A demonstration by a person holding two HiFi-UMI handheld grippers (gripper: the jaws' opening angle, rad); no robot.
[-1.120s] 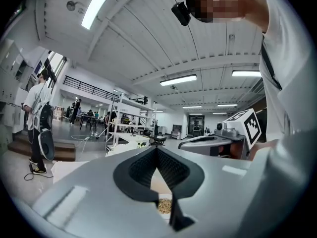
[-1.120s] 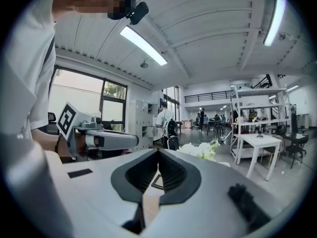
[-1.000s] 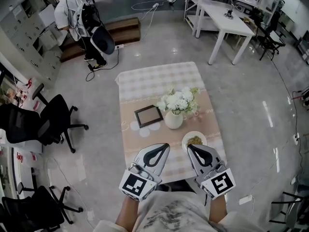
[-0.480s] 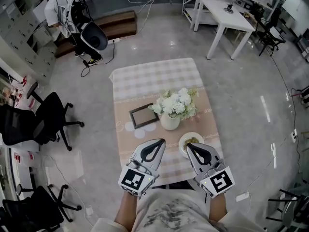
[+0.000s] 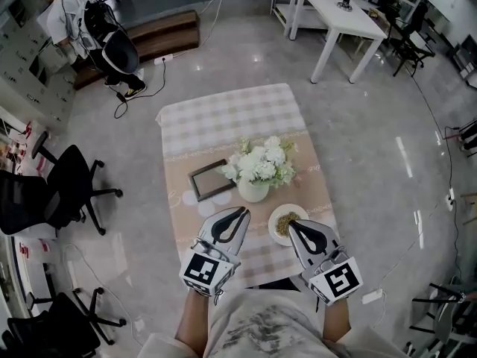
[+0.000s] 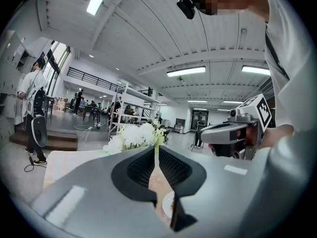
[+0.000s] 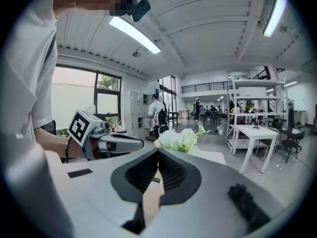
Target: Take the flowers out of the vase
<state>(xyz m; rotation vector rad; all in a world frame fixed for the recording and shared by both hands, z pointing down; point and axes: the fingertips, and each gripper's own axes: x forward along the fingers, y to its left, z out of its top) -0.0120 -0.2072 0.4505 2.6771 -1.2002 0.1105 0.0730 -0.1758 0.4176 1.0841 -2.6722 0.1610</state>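
Note:
White flowers [image 5: 258, 162] stand upright in a white vase [image 5: 253, 191] in the middle of a low table [image 5: 223, 114] with a checked cloth and a beige runner. Both grippers hover over the table's near edge, short of the vase. My left gripper [image 5: 243, 211] is shut and empty, its tip just in front of the vase. My right gripper [image 5: 292, 225] is also shut and empty, beside a small plate. In the left gripper view the flowers [image 6: 136, 135] show just beyond the closed jaws [image 6: 156, 147]. The right gripper view shows the flowers [image 7: 178, 139] ahead of its tips [image 7: 158, 151].
A dark picture frame [image 5: 210, 179] lies left of the vase. A white plate [image 5: 286, 224] with greenish bits sits at the near right. Black office chairs [image 5: 67, 192] stand to the left, a white desk [image 5: 343, 21] far right, a person [image 5: 67, 13] at the back left.
Both grippers have moved forward over the table's near edge, toward the vase and plate. The jaws look the same, and the flowers and vase have not moved on the table.

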